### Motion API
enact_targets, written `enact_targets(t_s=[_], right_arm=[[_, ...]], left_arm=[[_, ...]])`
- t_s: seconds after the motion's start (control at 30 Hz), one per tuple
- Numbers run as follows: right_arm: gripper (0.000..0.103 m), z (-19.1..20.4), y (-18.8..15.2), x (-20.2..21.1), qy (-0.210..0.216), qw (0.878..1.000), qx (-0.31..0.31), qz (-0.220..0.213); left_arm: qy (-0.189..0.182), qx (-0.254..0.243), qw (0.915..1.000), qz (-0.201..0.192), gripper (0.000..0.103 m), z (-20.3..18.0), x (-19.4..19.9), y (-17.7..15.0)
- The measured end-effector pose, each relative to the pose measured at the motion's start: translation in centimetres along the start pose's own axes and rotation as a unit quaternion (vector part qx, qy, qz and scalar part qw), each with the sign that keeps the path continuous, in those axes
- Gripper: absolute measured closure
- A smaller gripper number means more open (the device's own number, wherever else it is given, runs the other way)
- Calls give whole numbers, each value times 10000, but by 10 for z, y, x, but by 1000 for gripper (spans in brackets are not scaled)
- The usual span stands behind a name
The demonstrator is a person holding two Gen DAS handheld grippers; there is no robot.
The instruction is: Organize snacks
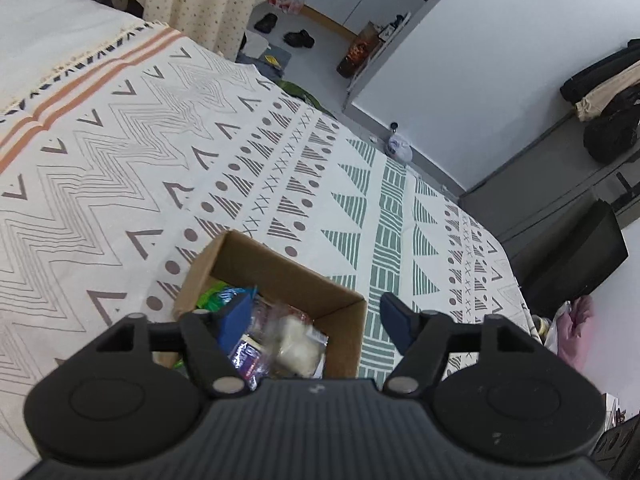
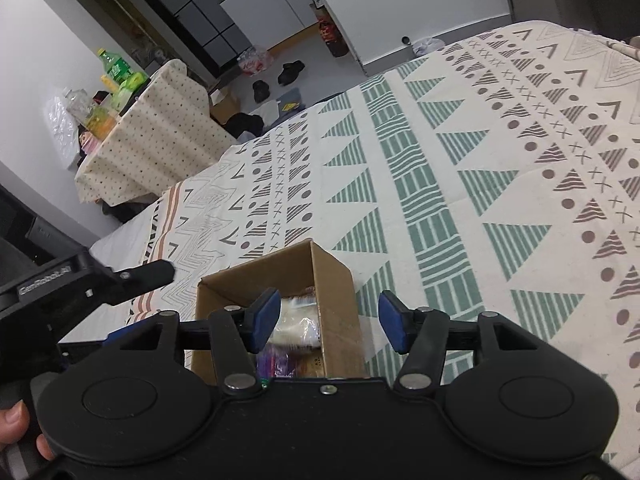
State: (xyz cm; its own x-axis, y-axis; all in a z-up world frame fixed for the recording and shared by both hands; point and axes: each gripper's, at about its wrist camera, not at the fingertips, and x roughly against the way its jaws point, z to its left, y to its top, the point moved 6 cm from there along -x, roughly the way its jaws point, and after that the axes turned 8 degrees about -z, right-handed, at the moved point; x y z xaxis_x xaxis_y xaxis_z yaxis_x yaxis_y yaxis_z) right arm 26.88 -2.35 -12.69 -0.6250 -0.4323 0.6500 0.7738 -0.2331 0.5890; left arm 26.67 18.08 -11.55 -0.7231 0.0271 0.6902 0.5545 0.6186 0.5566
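An open cardboard box (image 1: 280,276) stands on the patterned bedspread (image 1: 160,140) and holds several snack packets. Among them are a clear bag of white pieces (image 1: 296,340), a purple-blue packet (image 1: 248,356) and a green one (image 1: 212,296). My left gripper (image 1: 316,320) is open, one pad inside the box and the other outside its right wall. In the right wrist view the same box (image 2: 256,280) sits just ahead. My right gripper (image 2: 328,322) is open and straddles the box's right wall (image 2: 340,300), its left pad over the clear bag (image 2: 296,324). Neither gripper holds anything.
The left gripper's finger (image 2: 152,272) reaches in from the left beside the box, with a hand (image 2: 16,428) on its handle. A table under a dotted cloth (image 2: 152,140) carries bottles. Shoes (image 2: 290,72) lie on the floor beyond the bed. A black case (image 1: 572,256) stands off the bed's right edge.
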Motion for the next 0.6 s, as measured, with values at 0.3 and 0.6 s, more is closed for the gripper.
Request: enact_targets(t_s=[0.3,0.6], right_arm=[[46,-3,2,33,179,9997,-57,-184],[30,-4,5,79,292,9984,102,-471]], left_arm=[[369,-198,9991,80,19,5,26,-10],[518,-485,9975,-57,14,-9,69,-27]])
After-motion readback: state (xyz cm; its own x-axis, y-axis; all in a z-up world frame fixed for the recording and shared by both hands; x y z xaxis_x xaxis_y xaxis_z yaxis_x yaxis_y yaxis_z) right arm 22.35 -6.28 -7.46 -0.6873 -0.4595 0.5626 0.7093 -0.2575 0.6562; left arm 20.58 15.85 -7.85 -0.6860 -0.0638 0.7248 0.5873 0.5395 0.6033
